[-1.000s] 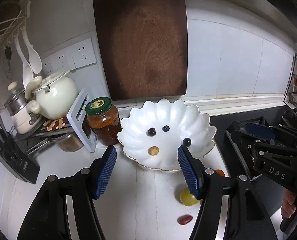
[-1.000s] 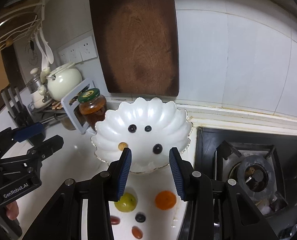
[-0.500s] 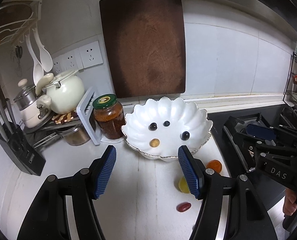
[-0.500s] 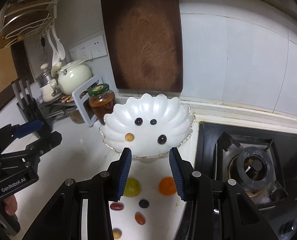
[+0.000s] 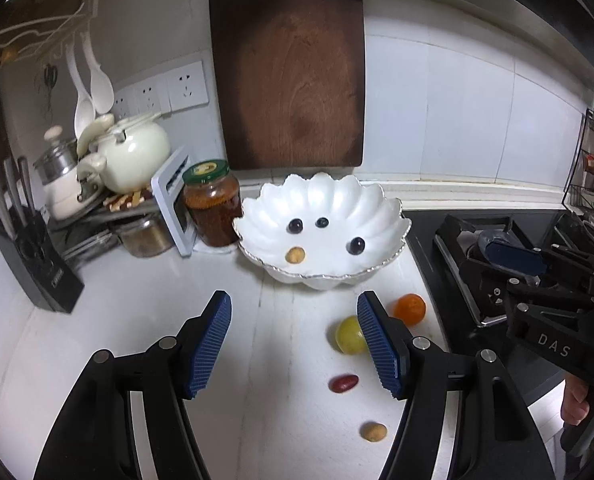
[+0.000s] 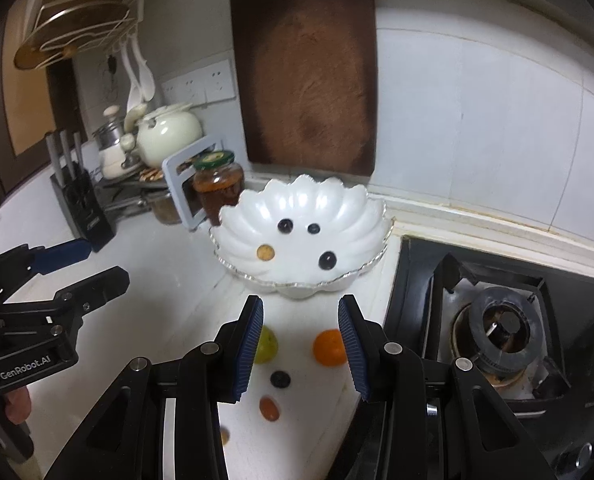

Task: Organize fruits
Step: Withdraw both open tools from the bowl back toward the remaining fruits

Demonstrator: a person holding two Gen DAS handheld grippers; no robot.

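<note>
A white scalloped bowl (image 5: 385, 216) (image 6: 353, 208) stands on the white counter and holds three dark berries and one small tan fruit (image 5: 295, 255). In front of it lie an orange (image 5: 410, 308) (image 6: 328, 347), a green fruit (image 5: 348, 335) (image 6: 268, 345), a red grape (image 5: 343, 383) (image 6: 269, 409), a tan fruit (image 5: 373, 432) and a dark berry (image 6: 280, 379). My left gripper (image 5: 293, 344) is open and empty, back from the bowl. My right gripper (image 6: 300, 346) is open and empty above the loose fruits.
A jar with a green lid (image 5: 212, 208) stands left of the bowl, with a rack, a cream teapot (image 5: 135, 154) and a knife block (image 5: 37, 260) further left. A wooden cutting board (image 5: 289, 72) leans on the wall. A gas stove (image 6: 505, 320) is on the right.
Both grippers have pulled back from the bowl, so more loose fruits on the counter have come into view. Both stay open and empty.
</note>
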